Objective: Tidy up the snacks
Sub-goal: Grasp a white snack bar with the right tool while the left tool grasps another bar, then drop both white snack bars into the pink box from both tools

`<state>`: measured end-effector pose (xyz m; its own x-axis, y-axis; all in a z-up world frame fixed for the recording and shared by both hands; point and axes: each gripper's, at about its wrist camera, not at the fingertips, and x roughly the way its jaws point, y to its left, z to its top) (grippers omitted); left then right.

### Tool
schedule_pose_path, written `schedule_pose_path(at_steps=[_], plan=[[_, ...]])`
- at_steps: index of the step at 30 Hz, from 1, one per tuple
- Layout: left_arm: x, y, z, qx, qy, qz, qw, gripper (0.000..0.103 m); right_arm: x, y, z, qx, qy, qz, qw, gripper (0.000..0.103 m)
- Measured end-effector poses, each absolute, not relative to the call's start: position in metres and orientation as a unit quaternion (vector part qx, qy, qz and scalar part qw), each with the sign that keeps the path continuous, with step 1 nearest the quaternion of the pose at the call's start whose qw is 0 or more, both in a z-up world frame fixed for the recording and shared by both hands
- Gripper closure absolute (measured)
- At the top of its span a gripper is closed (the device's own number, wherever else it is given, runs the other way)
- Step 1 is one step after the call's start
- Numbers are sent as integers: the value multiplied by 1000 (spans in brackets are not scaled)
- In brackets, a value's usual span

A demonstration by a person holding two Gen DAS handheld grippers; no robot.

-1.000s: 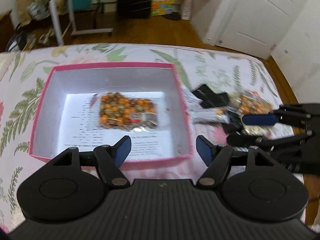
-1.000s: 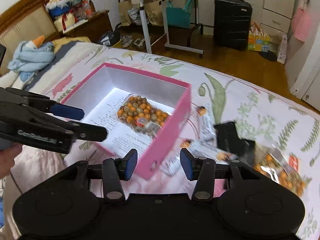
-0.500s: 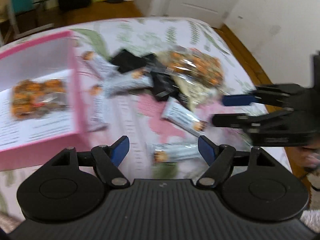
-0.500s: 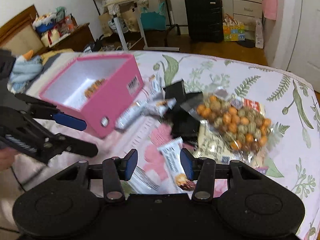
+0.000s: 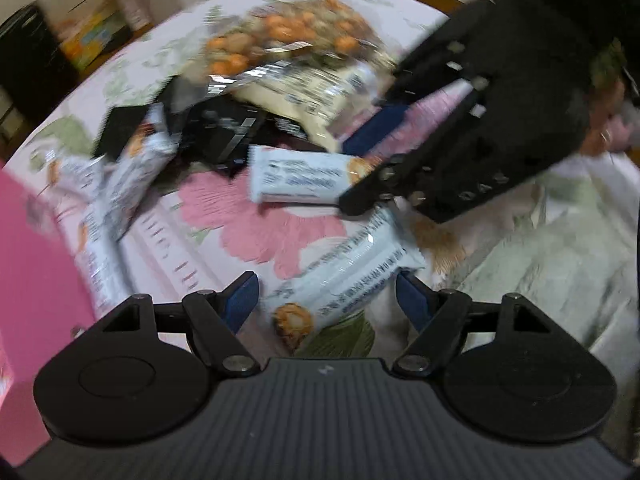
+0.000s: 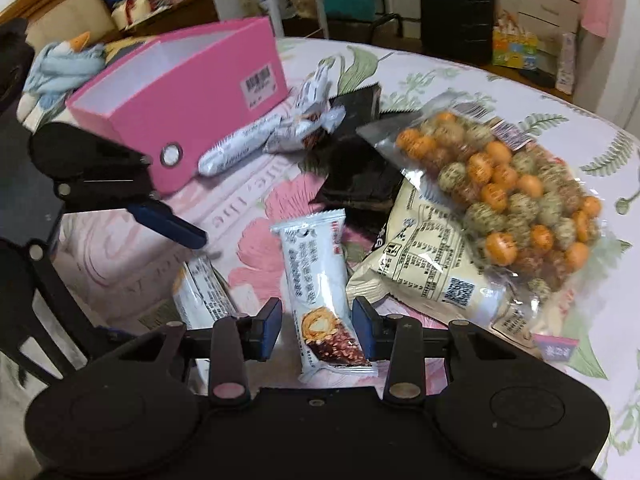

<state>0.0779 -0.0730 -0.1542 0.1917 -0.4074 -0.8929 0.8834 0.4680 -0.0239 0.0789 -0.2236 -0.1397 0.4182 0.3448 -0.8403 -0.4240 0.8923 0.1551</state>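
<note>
Snacks lie loose on a floral bedspread beside a pink box point(image 6: 180, 92). My right gripper point(image 6: 318, 330) points down over a white snack bar point(image 6: 320, 276); its jaws are closing with the bar between them, and the pads stand a little clear of the wrapper. My left gripper point(image 5: 326, 300) is open astride a second white bar point(image 5: 344, 276), which also shows in the right wrist view point(image 6: 204, 292). One of the left gripper's blue pads point(image 6: 168, 220) hangs just above that bar. The left wrist view is blurred; there the right gripper point(image 5: 360, 168) straddles its bar point(image 5: 296, 180).
A clear bag of orange and green coated nuts point(image 6: 512, 184), a cream pack point(image 6: 428, 256) and black packets point(image 6: 360, 172) lie right of the bars. Two more white bars point(image 6: 248, 140) rest against the box. A black suitcase point(image 6: 456, 8) stands beyond the bed.
Both grippers swung away from the pink box to the snack pile and sank toward it. The left one rolled. The right jaws narrowed around a white bar.
</note>
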Motion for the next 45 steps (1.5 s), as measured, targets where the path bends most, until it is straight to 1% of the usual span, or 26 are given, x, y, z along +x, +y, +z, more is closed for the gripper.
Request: schedule_pose_path(at_steps=[2, 4, 6, 7, 9, 13, 19, 22, 25, 36, 45], plan=[[75, -79, -163, 284, 440, -450, 723, 28, 80, -221, -146, -48, 490, 222, 842, 59], [74, -82, -168, 284, 438, -448, 726, 38, 79, -222, -148, -38, 486, 215, 846, 59], [72, -82, -166, 276, 439, -450, 727, 53, 78, -225, -146, -29, 485, 210, 849, 67], [70, -82, -164, 277, 442, -451, 724, 56, 77, -226, -145, -24, 484, 207, 850, 72], [69, -81, -160, 272, 458, -440, 722, 59, 75, -228, -142, -14, 487, 201, 850, 73], [73, -69, -149, 240, 504, -412, 721, 60, 67, -230, -133, 26, 496, 185, 848, 74], [74, -36, -122, 214, 520, -377, 737, 60, 52, -221, -114, 51, 506, 170, 844, 74], [71, -25, -110, 223, 527, -354, 740, 60, 46, -211, -105, 51, 530, 151, 833, 74], [70, -12, -100, 226, 529, -338, 745, 60, 37, -201, -91, 54, 533, 162, 828, 74], [79, 56, -50, 132, 565, -282, 764, 60, 31, -151, -28, 47, 511, 258, 819, 74], [109, 102, -14, 64, 544, -211, 809, 60, 77, -100, -7, 55, 472, 274, 836, 74]])
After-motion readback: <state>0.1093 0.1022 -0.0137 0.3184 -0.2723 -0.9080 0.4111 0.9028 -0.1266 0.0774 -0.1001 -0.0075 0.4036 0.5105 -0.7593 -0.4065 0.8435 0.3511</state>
